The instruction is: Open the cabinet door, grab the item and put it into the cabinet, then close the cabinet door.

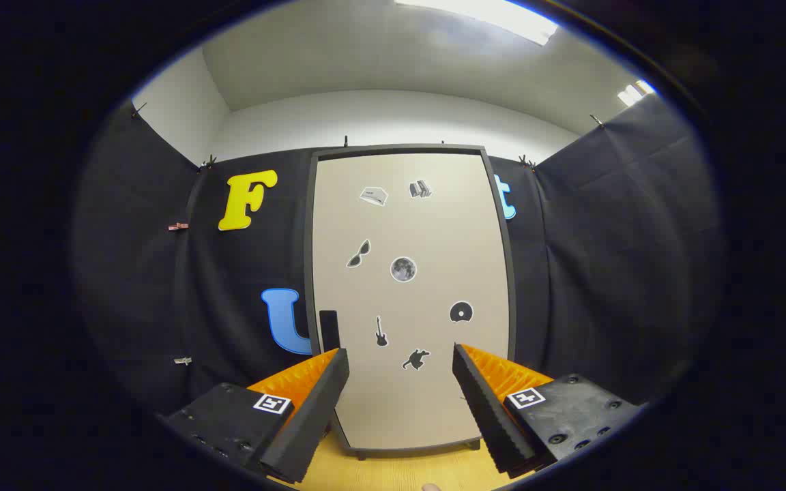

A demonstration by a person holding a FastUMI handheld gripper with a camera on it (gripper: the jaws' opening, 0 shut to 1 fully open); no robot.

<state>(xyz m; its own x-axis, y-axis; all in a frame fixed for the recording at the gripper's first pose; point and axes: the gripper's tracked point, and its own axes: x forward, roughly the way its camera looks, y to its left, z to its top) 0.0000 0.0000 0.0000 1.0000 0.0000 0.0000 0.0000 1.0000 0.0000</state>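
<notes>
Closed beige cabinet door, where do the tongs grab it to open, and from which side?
Probably the small black handle low on the left edge of the beige sticker-covered cabinet door. It looks narrow and upright, so come straight on with a finger either side. The open tongs are apart, centred right of it; shift left first.

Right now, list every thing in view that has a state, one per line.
cabinet door: shut, flush in its dark frame, stickers on its face.
door handle: dark, at the door's left edge, just beyond the left finger's tip, untouched.
tool: open, fingers spread wide, nothing between them, aimed at the door's lower part.
cabinet: upright on the wooden tabletop, against the black cloth wall.
</notes>
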